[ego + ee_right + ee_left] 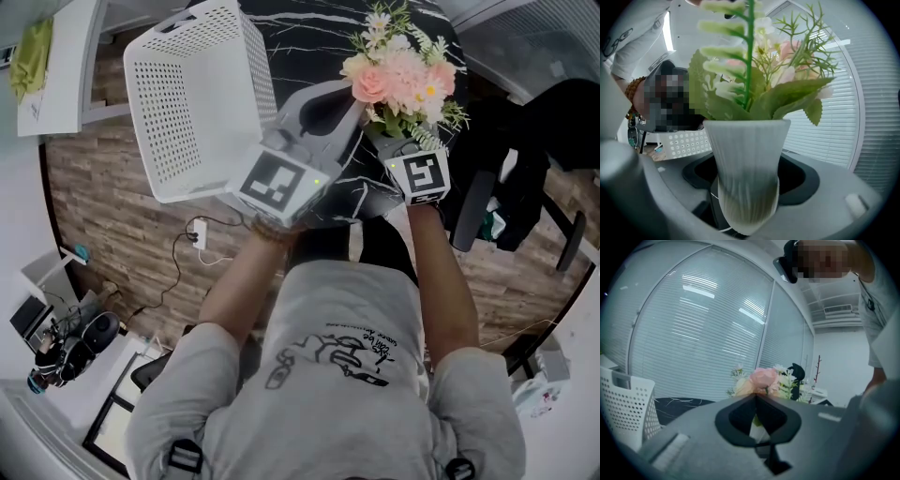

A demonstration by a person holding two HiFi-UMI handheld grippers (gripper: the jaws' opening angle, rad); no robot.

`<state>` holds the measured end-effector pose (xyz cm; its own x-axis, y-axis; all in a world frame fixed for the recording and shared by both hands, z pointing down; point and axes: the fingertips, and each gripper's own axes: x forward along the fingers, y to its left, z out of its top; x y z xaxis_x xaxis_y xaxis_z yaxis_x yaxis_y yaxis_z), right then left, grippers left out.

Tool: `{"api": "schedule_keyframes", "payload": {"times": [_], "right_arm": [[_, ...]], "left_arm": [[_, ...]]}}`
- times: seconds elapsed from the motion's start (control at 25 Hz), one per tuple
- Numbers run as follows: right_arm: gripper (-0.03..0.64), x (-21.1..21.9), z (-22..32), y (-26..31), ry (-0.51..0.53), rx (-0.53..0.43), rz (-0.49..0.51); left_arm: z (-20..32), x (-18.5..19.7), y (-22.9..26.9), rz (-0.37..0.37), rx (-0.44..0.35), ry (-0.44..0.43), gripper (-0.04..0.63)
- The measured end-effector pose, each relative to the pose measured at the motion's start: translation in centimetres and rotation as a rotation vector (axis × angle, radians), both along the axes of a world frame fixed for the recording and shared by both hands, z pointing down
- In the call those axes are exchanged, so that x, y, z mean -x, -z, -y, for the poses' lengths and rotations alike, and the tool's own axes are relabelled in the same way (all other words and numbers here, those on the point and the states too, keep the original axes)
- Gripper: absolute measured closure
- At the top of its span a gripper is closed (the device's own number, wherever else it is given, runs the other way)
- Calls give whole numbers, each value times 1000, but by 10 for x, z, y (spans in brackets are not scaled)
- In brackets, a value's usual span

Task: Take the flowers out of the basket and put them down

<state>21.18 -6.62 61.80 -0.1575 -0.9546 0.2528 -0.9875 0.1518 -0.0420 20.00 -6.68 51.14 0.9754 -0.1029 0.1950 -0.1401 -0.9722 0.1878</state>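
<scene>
Ribbed white vase (747,168) of flowers (403,75) clamped in the right gripper (398,145)
Pink and white heads with green sprigs stand upright in it, over the black marble table (300,37), outside the white perforated basket (159,112) at the left; the left gripper (754,397) has its jaws together on nothing, its tip just beside the flowers, and a person (347,375) in a grey shirt holds both.
</scene>
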Motion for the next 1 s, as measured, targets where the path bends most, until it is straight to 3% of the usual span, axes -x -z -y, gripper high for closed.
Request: {"api": "schedule_keyframes", "payload": {"times": [0.48,0.76,1.0], "right_arm": [[204,2,-36,26,6,30,-2],[286,-1,-73,60,0,50,-9],[359,0,-108,98,-8,59,42]], "left_arm": [[-19,33,24,18,-25,55,592],[-45,53,49,5,-19,76,592],[-64,67,82,-37,-20,103,592]]}}
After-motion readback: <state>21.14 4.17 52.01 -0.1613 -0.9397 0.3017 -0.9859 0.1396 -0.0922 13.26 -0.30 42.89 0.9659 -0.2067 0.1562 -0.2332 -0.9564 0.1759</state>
